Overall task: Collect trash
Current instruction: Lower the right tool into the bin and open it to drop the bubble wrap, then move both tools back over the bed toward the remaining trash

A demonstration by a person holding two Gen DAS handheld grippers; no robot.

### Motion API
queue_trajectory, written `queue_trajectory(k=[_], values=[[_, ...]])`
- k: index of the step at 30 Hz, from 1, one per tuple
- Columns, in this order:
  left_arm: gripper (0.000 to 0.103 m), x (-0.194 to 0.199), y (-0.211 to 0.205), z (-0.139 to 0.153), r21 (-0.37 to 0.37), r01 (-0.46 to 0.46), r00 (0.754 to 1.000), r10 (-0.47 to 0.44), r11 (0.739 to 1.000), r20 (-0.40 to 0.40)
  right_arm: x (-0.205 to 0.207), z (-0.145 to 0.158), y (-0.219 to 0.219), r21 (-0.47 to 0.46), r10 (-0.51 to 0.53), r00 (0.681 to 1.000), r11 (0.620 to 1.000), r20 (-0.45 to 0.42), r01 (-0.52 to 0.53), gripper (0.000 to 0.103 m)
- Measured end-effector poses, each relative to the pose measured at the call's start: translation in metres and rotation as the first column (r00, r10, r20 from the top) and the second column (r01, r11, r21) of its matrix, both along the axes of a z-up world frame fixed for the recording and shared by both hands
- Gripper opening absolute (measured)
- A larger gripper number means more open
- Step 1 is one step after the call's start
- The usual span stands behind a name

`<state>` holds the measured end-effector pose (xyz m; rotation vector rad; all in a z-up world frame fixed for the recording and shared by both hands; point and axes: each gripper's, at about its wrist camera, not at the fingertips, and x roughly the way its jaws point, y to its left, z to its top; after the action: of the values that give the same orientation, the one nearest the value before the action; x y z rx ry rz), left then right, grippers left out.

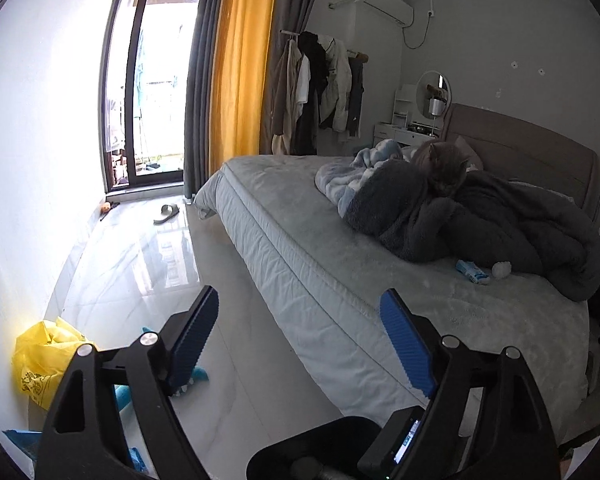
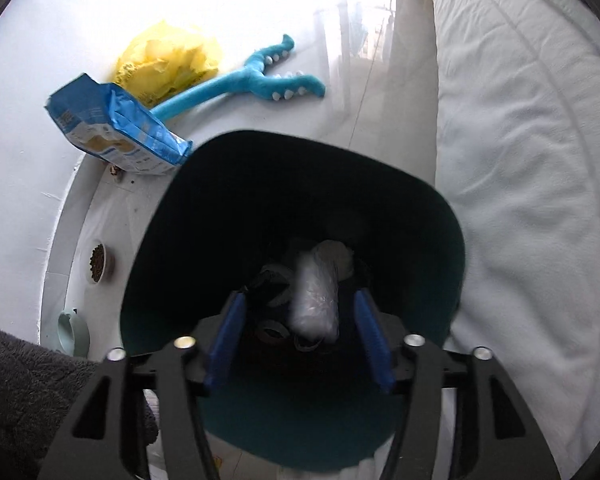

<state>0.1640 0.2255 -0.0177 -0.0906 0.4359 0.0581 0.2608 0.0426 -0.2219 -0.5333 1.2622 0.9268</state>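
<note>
Your bin (image 2: 440, 216) stands on the floor beside the bed (image 2: 520, 140), already holding a clear wrapped bundle (image 2: 315, 292) and some dark scraps. Your right gripper (image 2: 298, 332) hangs over its mouth, jaws spread, holding nothing. Your left gripper (image 1: 300, 336) is spread and empty too, facing the bed. Likely left: the blue packet (image 1: 473, 271) and white wad (image 1: 502, 269) on the bed, perhaps the yellow bag (image 2: 168, 60).
</note>
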Motion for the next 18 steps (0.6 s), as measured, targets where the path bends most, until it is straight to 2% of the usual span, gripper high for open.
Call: queue_trajectory(k=[2, 10, 14, 18], values=[[0.087, 0.004, -0.007, 0.006, 0.0, -0.004, 1.0, 0.004, 1.0, 0.015, -0.003, 0.011, -0.004, 0.02, 0.017, 1.0, 1.0, 0.01, -0.017, 0.074], [0.091, 0.013, -0.038, 0.019, 0.019, -0.016, 0.998, 0.015, 1.0, 0.06, -0.006, 0.066, -0.031, 0.174, 0.025, 0.998, 0.984, 0.051, -0.034, 0.077], [0.092, 0.022, -0.054, 0.019, 0.025, -0.005, 0.999, 0.004, 1.0, 0.049, -0.002, 0.099, -0.051, 0.246, -0.001, 0.994, 0.969, 0.107, -0.025, 0.078], [0.094, 0.033, -0.067, 0.015, -0.009, 0.015, 0.999, -0.014, 1.0, 0.03, 0.006, 0.124, -0.076, 0.286, -0.041, 0.987, 0.958, 0.158, -0.006, 0.078]])
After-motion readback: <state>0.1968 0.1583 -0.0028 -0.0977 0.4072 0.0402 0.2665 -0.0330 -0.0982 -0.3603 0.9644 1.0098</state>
